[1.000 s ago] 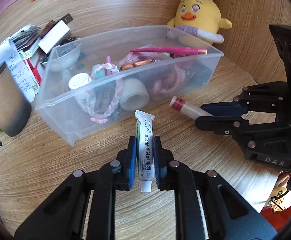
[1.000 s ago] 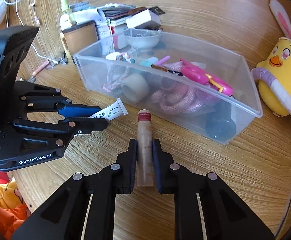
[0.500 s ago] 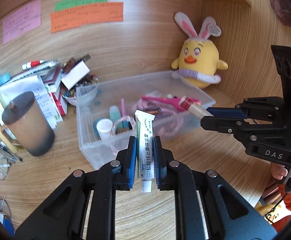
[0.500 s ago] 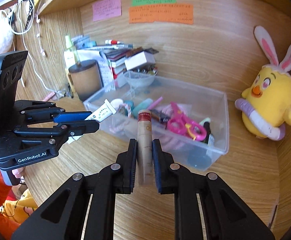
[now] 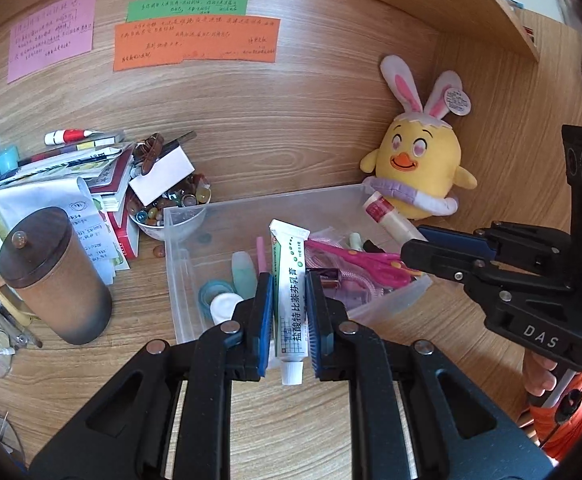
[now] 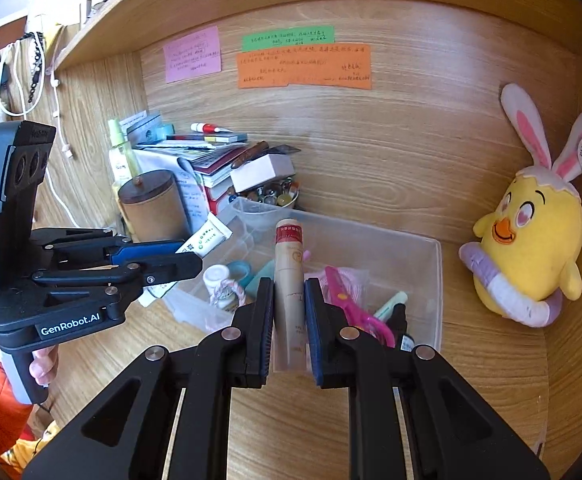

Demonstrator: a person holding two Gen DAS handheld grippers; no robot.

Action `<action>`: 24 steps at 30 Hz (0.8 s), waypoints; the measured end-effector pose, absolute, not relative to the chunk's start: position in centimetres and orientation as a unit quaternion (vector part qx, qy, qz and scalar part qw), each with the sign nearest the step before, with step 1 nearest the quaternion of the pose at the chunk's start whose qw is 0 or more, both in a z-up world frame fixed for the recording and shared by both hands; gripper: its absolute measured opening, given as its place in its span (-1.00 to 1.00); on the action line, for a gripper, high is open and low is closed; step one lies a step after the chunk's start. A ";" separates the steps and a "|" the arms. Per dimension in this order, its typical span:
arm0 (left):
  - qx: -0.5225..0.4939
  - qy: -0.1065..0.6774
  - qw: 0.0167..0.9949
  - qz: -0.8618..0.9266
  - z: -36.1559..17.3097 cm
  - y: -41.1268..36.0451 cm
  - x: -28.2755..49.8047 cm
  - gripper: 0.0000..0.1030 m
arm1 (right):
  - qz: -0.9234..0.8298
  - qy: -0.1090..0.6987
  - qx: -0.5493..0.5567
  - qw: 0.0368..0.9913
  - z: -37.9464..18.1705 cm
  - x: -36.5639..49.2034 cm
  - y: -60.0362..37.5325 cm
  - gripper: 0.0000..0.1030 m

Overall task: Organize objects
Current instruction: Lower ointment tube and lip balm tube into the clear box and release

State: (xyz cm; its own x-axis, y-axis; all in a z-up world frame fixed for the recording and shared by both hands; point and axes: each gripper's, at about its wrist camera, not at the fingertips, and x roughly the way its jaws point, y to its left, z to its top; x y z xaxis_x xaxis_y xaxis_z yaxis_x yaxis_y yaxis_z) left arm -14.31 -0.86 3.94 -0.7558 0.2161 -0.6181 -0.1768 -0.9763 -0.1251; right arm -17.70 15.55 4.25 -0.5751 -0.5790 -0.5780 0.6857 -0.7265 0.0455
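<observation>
Wood bench (image 5: 91, 360), clear bin (image 5: 179, 280). Left gripper (image 5: 289, 296) fingers clamp white tube (image 5: 289, 300) with Chinese print; right gripper (image 6: 289, 300) fingers clamp tan stick (image 6: 289, 280). Housings read "DAS", "GenRobot.AI".

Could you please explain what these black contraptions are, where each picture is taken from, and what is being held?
There is no robot here: a person holds a hand-held gripper in each hand, and each carries a wide-angle camera looking forward along its two fingers. One picture is from the left gripper, which is shut on a white ointment tube. The other is from the right gripper, shut on a beige tube with a red band. Each camera also sees the other gripper off to one side. Both are raised in front of a clear plastic bin on a wooden desk, which already holds pink scissors and other small items. A yellow plush chick sits beside it, and a lidded brown cup stands on the other side.
</observation>
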 end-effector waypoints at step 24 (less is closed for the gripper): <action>-0.363 -0.043 0.087 0.927 1.3 -1.7 -17.4 -0.70 | -0.856 0.139 0.356 0.349 -0.4 -22.3 10.6 -0.65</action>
